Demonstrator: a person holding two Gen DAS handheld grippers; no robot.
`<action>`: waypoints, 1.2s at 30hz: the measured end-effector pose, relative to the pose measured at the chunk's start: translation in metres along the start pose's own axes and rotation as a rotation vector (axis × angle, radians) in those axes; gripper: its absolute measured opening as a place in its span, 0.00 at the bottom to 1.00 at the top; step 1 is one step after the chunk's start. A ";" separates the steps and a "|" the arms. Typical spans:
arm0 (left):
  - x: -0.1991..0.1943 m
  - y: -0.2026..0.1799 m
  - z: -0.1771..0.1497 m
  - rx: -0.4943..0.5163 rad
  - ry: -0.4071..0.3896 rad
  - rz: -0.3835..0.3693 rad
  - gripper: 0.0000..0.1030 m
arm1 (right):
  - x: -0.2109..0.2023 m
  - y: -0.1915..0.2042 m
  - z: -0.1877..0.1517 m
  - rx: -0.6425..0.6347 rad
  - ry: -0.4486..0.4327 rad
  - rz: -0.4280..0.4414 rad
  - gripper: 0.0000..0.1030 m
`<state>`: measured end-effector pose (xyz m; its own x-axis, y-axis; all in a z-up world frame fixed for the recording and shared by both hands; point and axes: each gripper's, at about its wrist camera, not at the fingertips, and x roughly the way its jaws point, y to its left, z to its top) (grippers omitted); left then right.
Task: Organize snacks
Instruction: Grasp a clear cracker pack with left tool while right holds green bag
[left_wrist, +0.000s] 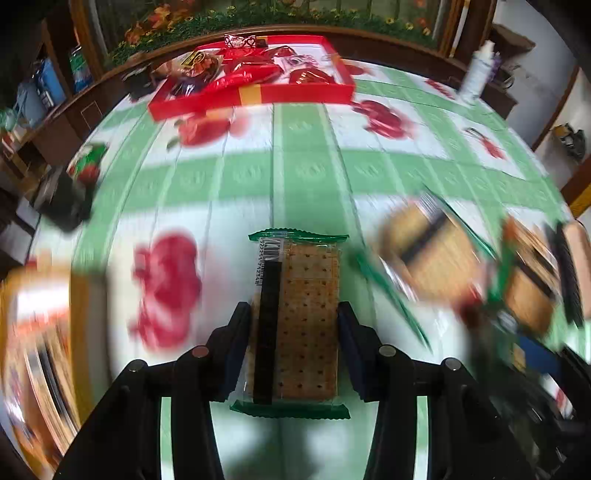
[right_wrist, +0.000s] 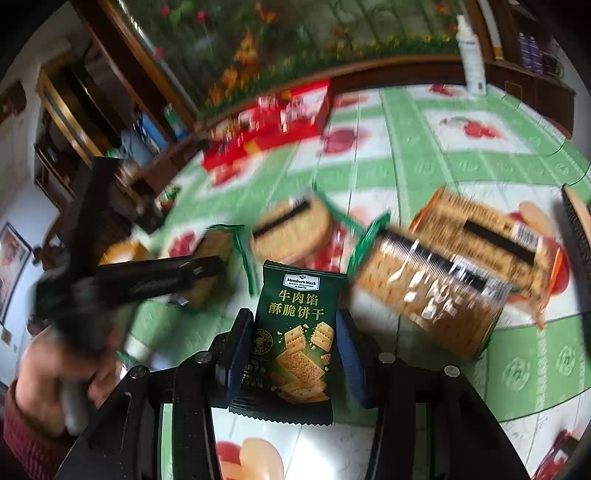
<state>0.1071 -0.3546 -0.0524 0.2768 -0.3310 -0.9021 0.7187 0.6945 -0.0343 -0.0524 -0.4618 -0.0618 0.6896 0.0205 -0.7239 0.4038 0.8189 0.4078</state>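
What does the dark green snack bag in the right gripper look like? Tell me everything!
The dark green snack bag is a small glossy foil packet with zigzag-cut ends. It has a white Member's Mark label, gold Chinese writing and pictures of square crackers. It stands upright, front facing the camera, pinched at both sides by the right gripper, above the green-checked tablecloth.

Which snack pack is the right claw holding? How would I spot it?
Find the green-checked tablecloth with red fruit prints. Near its front edge, the right claw pinches a dark green packet. Unlike the see-through cracker packs beside it, it has gold writing and printed crackers.
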 end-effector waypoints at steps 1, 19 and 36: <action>-0.007 -0.001 -0.015 -0.017 -0.009 -0.004 0.44 | 0.003 0.003 -0.002 -0.016 0.017 -0.007 0.48; -0.018 -0.017 -0.074 -0.007 -0.190 0.042 0.72 | 0.020 0.034 -0.017 -0.291 0.048 -0.268 0.54; -0.032 -0.027 -0.077 0.021 -0.280 0.011 0.44 | -0.001 0.035 -0.012 -0.229 -0.068 -0.215 0.47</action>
<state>0.0298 -0.3137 -0.0555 0.4485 -0.4891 -0.7480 0.7268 0.6867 -0.0133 -0.0459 -0.4264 -0.0530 0.6452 -0.1991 -0.7376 0.4037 0.9085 0.1080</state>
